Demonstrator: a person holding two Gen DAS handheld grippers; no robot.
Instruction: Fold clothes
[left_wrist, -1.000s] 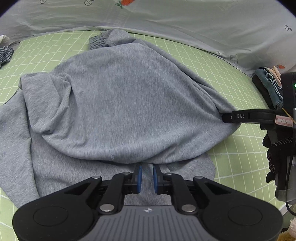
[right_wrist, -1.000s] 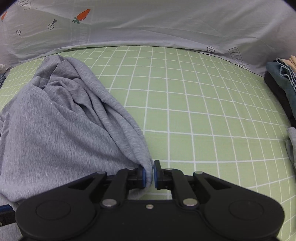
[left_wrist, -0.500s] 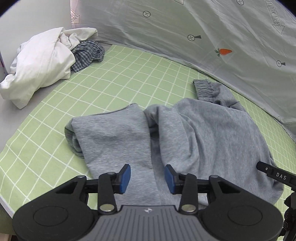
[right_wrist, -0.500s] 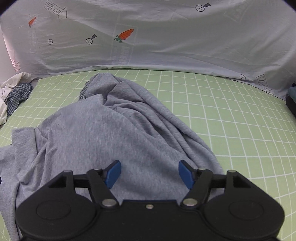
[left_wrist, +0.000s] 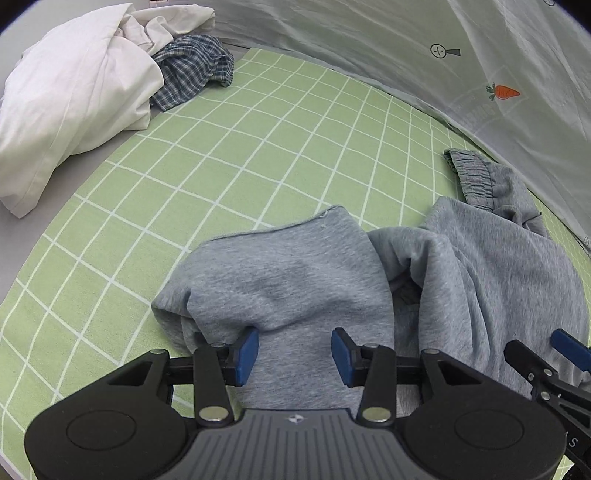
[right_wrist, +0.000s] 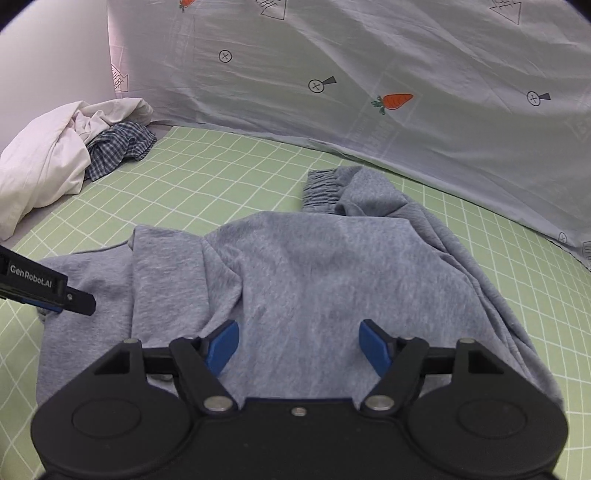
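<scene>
A grey sweatshirt (left_wrist: 295, 280) lies loosely folded on the green grid mat (left_wrist: 221, 155), its ribbed cuff (left_wrist: 471, 173) at the far right. My left gripper (left_wrist: 294, 352) is open and empty, just above the garment's near left part. My right gripper (right_wrist: 298, 345) is open and empty over the garment's near middle (right_wrist: 314, 280). The cuff shows in the right wrist view (right_wrist: 320, 190) at the far edge. The right gripper's fingertip (left_wrist: 570, 349) shows at the lower right of the left wrist view; the left gripper's finger (right_wrist: 48, 288) shows at the left of the right wrist view.
A crumpled white cloth (left_wrist: 70, 92) and a blue checked garment (left_wrist: 192, 70) lie at the far left of the mat, also in the right wrist view (right_wrist: 48, 158). A pale sheet with carrot prints (right_wrist: 369, 92) hangs along the back.
Both grippers have let go of the grey sweatshirt and opened. They have pulled back and turned left, so the pile of clothes at the far left has come into view.
</scene>
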